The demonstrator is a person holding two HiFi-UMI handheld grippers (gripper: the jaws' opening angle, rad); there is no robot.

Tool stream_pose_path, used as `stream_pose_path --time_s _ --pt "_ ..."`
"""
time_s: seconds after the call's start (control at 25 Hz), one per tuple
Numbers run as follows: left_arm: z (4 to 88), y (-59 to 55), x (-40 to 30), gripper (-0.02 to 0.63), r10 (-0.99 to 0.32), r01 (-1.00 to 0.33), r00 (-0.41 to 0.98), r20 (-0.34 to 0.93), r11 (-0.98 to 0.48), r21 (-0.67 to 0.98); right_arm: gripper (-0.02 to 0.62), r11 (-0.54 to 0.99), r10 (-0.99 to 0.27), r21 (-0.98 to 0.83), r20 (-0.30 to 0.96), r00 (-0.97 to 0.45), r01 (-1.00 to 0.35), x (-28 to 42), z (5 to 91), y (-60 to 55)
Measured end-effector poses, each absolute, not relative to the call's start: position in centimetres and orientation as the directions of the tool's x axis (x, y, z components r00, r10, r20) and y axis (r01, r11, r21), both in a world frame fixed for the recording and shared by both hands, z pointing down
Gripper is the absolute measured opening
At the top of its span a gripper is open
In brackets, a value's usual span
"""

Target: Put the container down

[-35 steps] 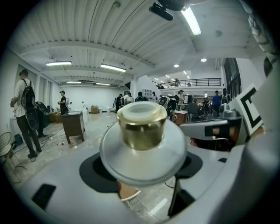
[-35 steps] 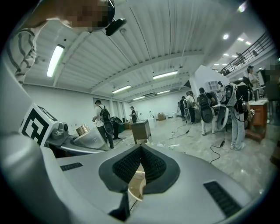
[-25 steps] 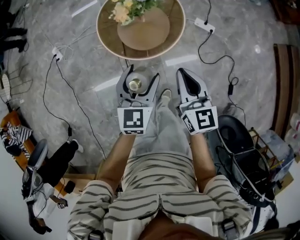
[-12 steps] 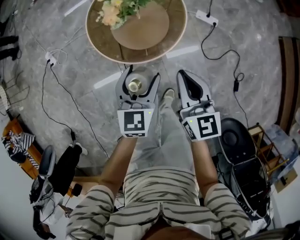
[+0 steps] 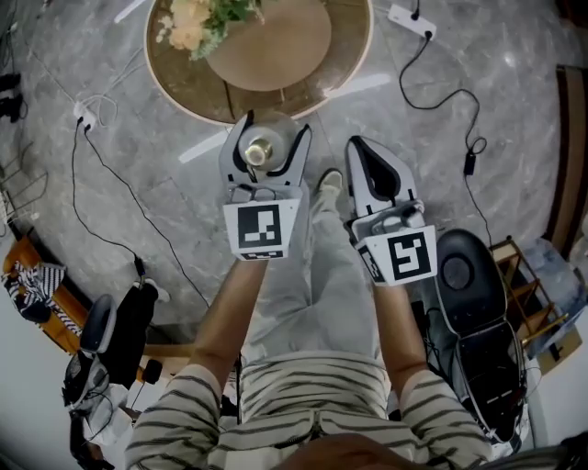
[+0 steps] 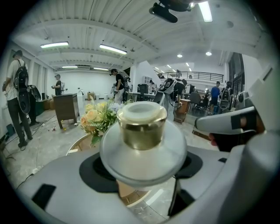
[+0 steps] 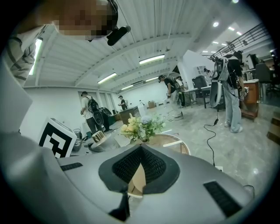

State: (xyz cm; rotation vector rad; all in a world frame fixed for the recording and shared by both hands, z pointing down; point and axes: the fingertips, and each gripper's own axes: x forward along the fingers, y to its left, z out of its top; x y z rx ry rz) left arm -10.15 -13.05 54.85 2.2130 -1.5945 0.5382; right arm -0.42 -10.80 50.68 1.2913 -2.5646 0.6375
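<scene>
Container (image 5: 260, 151) clamped in left hand-held gripper (image 5: 273, 128), near round table (image 5: 354, 55) edge, right hand-held gripper (image 5: 360, 147) closed, empty

Flowers (image 5: 197, 18) on round table (image 5: 276, 46) — power strip (image 5: 407, 16), perhaps chair (image 5: 469, 275)

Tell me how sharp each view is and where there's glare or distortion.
Head view: sharp, fisheye-curved edges, lamp streaks glaring on the marble floor. Left gripper view: dark corners, the container close and slightly soft, ceiling lamps blown out. Right gripper view: jaws soft near the lens, the flowers clearer, a mosaic patch top left.
</scene>
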Motion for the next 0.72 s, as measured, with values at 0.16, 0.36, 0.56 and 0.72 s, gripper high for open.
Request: stream_pose_path --time_s 0.16,0.36,0.56,0.72 --pt "57.9 -14.4 -9.6 0.331 -0.806 -0.950 0.295 0.513 -0.307 0.065 0.008 0.511 -0.713 -0.295 0.379 -0.590 -0.807 0.3 52.9 -11.7" --pt "61.3 -15.6 -9.1 0.331 -0.796 -0.948 0.297 0.527 -0.310 0.068 0.008 0.504 -0.706 -0.304 0.394 -0.588 -0.808 0.7 55.5 -12.2" --pt "64.8 -17.0 -9.1 0.331 -0.787 -0.947 0.295 0.542 -0.317 0.054 0.008 0.498 -0.695 -0.323 0.407 -0.593 -0.805 0.4 57.9 -13.0" --pt "67.6 -18.0 -9.4 0.331 -0.779 -0.951 0.280 0.561 -0.303 0.053 0.008 0.501 -0.684 -0.331 0.414 -0.600 -0.800 0.1 59.3 -13.3"
